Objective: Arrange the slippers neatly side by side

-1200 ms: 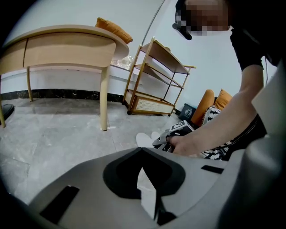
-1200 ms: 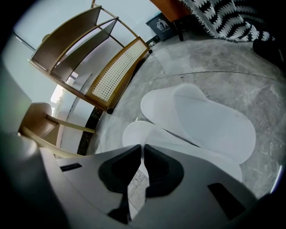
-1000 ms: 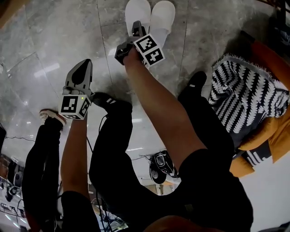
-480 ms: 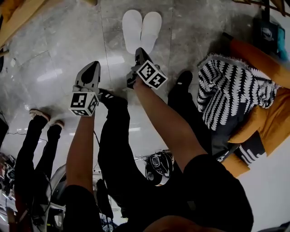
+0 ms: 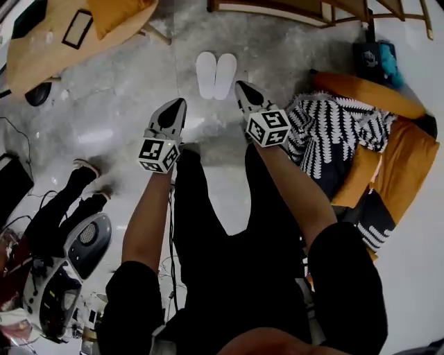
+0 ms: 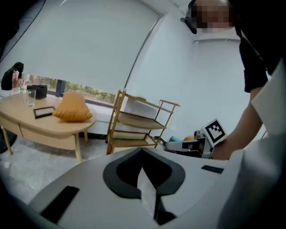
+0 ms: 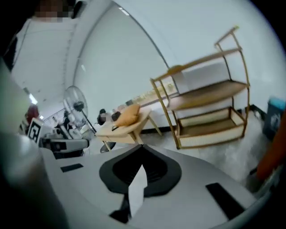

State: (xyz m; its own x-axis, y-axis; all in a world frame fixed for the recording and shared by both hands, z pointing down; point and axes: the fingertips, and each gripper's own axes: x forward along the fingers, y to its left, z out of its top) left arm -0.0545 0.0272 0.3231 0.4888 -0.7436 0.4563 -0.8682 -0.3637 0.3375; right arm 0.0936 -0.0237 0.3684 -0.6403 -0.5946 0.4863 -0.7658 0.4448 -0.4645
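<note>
A grey stone floor (image 5: pixel 104 132) is seen from above, and much of the lower half of the head view is taken up by the person in black who holds both grippers. To the right, an orange seat (image 5: pixel 409 159) is draped with a black-and-white patterned throw (image 5: pixel 333 135). At the upper left a rounded wooden table (image 5: pixel 35 62) is seen, with an orange cushion (image 5: pixel 118 10) and a flat dark rectangular item (image 5: pixel 78 29) laid on it. A gold-framed shelf rack (image 5: pixel 298 8) is cut off by the top edge of the head view, and its wooden shelves are shown in both gripper views. At the left edge a second person's legs (image 5: pixel 62 208) in black trousers are stretched over the floor.

The white slippers (image 5: pixel 215 75) are set on the floor in front of the rack, between the table and the seat. They are laid parallel and close side by side, with their ends level.

The left gripper (image 5: pixel 178 104) is held up below and to the left of the slippers in the head view, apart from them. The right gripper (image 5: pixel 241 85) is held up just to their right, with no contact to be seen.

The left gripper's fingers (image 6: pixel 123 172) are pressed together with nothing between them. The right gripper's fingers (image 7: pixel 156 172) are likewise closed on nothing.
</note>
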